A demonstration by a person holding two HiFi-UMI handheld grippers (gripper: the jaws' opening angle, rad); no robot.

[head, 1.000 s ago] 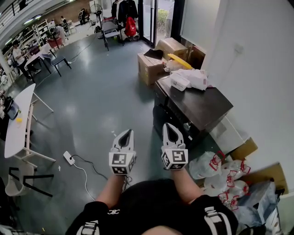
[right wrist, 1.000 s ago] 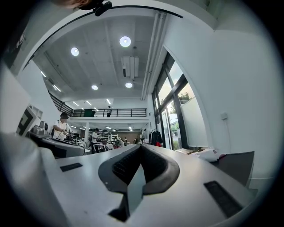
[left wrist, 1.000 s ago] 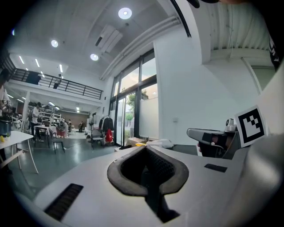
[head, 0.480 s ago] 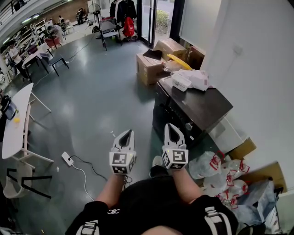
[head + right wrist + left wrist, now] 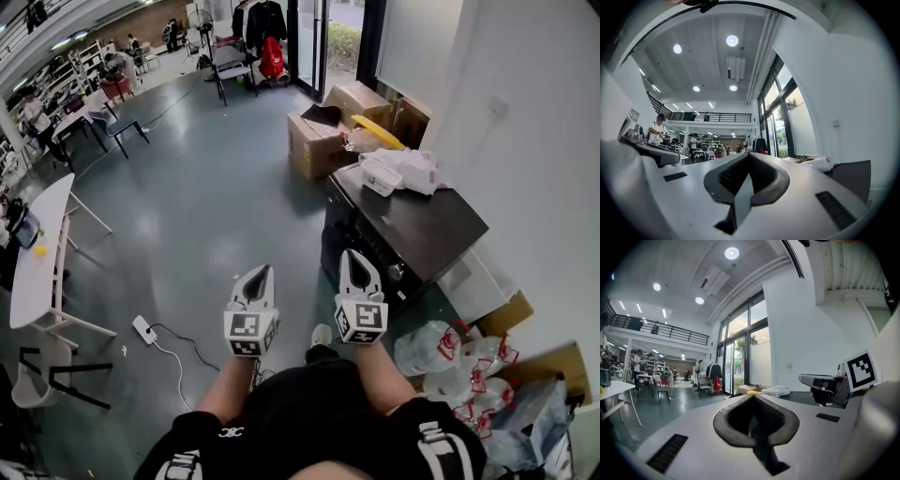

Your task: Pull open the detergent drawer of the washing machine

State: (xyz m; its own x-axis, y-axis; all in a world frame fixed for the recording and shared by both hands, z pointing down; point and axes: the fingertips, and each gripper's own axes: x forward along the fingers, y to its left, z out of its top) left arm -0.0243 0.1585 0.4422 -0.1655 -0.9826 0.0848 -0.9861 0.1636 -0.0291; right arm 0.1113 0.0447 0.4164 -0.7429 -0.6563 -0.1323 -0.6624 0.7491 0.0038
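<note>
Washing machine (image 5: 422,220) front edge near R gripper (image 5: 355,259), prob. apart; L gripper (image 5: 262,273) over open floor (image 5: 211,202); both jaws closed, empty.

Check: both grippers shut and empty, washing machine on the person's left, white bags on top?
No. The washing machine stands on the person's right, as the head view shows. The left gripper and right gripper are shut and empty, and white bags lie on its top.

The washing machine (image 5: 422,225) is a dark, boxy unit with a flat, glossy top. It stands upright with its back to the white wall (image 5: 525,122). Its front faces away from that wall, in shadow; a pale round knob (image 5: 395,272) shows near the upper edge. The detergent drawer cannot be picked out there.
</note>
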